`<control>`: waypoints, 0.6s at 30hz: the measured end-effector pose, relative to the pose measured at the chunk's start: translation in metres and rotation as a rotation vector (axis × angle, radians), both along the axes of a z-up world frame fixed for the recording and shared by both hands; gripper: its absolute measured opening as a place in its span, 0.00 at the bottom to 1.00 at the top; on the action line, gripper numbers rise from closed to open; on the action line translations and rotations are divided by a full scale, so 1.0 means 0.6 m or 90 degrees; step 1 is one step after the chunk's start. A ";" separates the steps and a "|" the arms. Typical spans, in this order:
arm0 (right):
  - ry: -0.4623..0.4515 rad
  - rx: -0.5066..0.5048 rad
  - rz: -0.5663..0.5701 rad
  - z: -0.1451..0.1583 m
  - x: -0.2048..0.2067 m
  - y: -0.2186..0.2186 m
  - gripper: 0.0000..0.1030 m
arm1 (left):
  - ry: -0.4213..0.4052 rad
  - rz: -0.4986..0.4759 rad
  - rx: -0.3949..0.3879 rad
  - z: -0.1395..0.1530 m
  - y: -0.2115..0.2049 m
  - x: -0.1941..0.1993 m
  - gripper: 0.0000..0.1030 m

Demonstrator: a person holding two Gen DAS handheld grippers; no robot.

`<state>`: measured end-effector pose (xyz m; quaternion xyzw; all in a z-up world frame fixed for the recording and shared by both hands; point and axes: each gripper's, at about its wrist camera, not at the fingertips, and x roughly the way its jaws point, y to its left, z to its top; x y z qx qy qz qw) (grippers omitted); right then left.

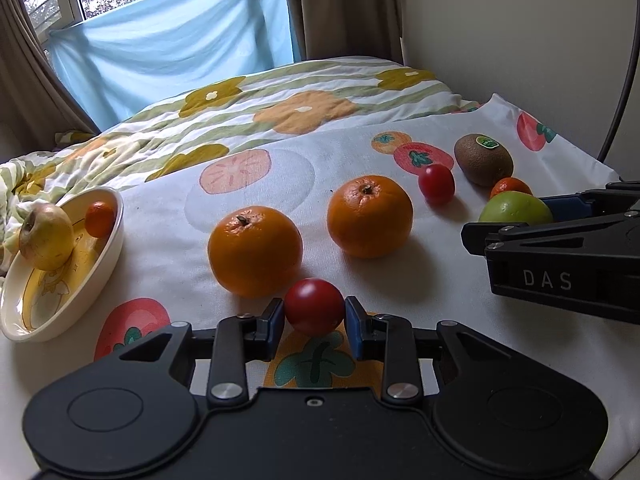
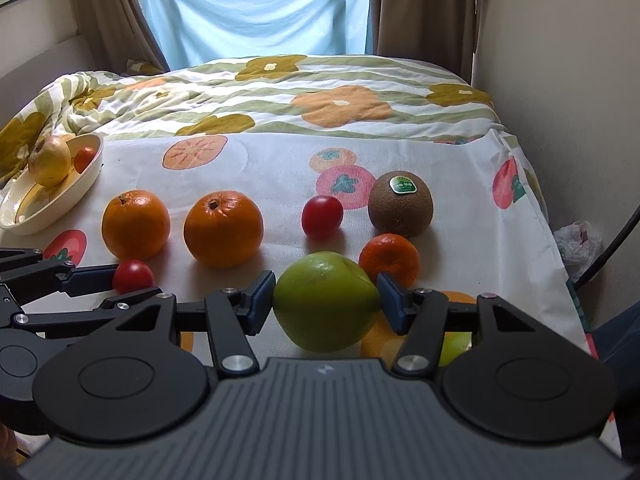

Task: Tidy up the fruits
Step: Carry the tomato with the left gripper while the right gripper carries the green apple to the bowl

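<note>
The left gripper (image 1: 315, 312) is clamped on a small tomato (image 1: 314, 306) near the bed's front edge. The right gripper (image 2: 326, 300) has its fingers against both sides of a green apple (image 2: 326, 300), apparently gripping it.

Both fruits are round and smooth, so a light pinch could let either squirt out on lifting; the apple, wide and heavy, looks the likelier to slip. A squeezed tomato may also split.

The mandarin (image 2: 389, 258) sits touching or just behind the apple, so dragging instead of lifting would roll it toward the bed's right edge, where the cloth (image 2: 520, 240) falls away.

The bowl (image 1: 108, 256) at the left edge is tilted on the rumpled quilt and already holds a yellow apple (image 1: 46, 238); another drop could tip it. Two oranges (image 1: 254, 250) lie between the grippers and the bowl, so carrying high is the open route.
</note>
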<state>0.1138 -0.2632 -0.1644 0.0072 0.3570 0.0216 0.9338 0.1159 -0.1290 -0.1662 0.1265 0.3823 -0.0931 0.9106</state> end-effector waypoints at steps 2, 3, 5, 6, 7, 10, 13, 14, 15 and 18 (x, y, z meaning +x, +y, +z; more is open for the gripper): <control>-0.004 -0.002 0.004 0.006 -0.002 0.003 0.69 | -0.003 0.002 -0.004 0.006 0.003 -0.002 0.35; -0.006 -0.002 0.005 0.011 -0.002 0.004 0.69 | -0.004 0.004 -0.005 0.008 0.004 -0.003 0.35; -0.009 -0.001 0.009 0.017 -0.004 0.006 0.69 | -0.009 0.008 -0.008 0.016 0.008 -0.006 0.35; -0.010 -0.001 0.010 0.021 -0.005 0.008 0.69 | -0.011 0.011 -0.010 0.020 0.010 -0.007 0.35; -0.011 -0.001 0.012 0.025 -0.007 0.010 0.69 | -0.014 0.013 -0.012 0.025 0.012 -0.009 0.35; -0.018 0.001 0.021 0.041 -0.011 0.017 0.69 | -0.023 0.024 -0.016 0.042 0.021 -0.017 0.35; -0.022 0.004 0.035 0.060 -0.014 0.030 0.69 | -0.032 0.039 -0.020 0.063 0.037 -0.025 0.35; -0.024 0.006 0.041 0.067 -0.015 0.035 0.69 | -0.035 0.044 -0.019 0.069 0.042 -0.028 0.35; -0.026 0.007 0.046 0.073 -0.015 0.040 0.69 | -0.038 0.050 -0.019 0.076 0.048 -0.031 0.35; -0.029 0.015 0.068 0.095 -0.016 0.061 0.69 | -0.045 0.069 -0.021 0.098 0.074 -0.038 0.35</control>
